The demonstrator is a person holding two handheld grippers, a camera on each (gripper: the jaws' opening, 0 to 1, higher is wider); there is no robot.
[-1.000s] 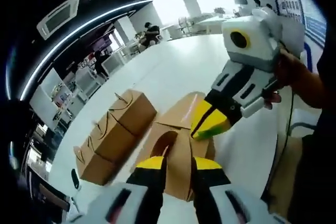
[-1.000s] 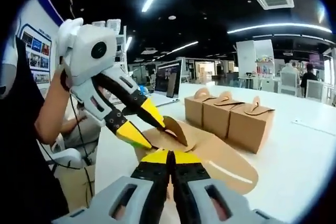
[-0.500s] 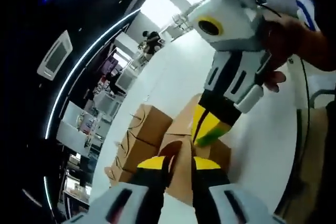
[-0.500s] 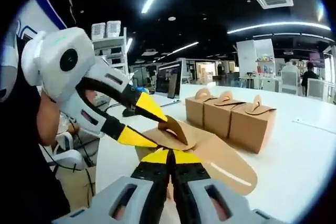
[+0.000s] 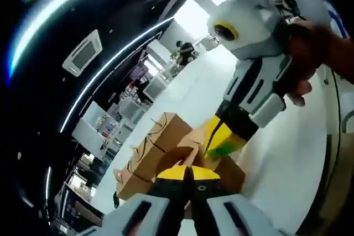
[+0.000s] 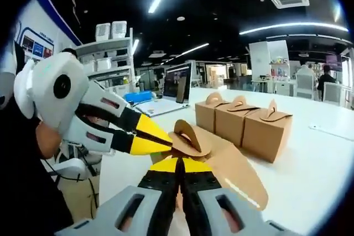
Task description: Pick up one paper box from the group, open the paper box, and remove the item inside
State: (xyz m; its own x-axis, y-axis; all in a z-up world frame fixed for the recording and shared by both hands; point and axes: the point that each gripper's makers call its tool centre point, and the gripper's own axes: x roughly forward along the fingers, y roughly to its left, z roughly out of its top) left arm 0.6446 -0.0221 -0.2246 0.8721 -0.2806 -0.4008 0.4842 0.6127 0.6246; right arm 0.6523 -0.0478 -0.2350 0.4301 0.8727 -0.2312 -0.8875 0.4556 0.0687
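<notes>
**Both grippers clamped on the open box**

Since 1 second ago the left gripper (image 6: 166,143) has pinched down: its yellow jaws, then spread, now meet on the curved handle flap (image 6: 188,136) at centre frame in the right gripper view. The right gripper (image 6: 178,165), jaws pressed together, grips the paper box (image 6: 232,172) at its near edge, lower centre. 3 closed boxes (image 6: 243,122) stand in a row right of centre, apart from it. Bare white table (image 6: 315,158) spreads to the lower right.
</notes>
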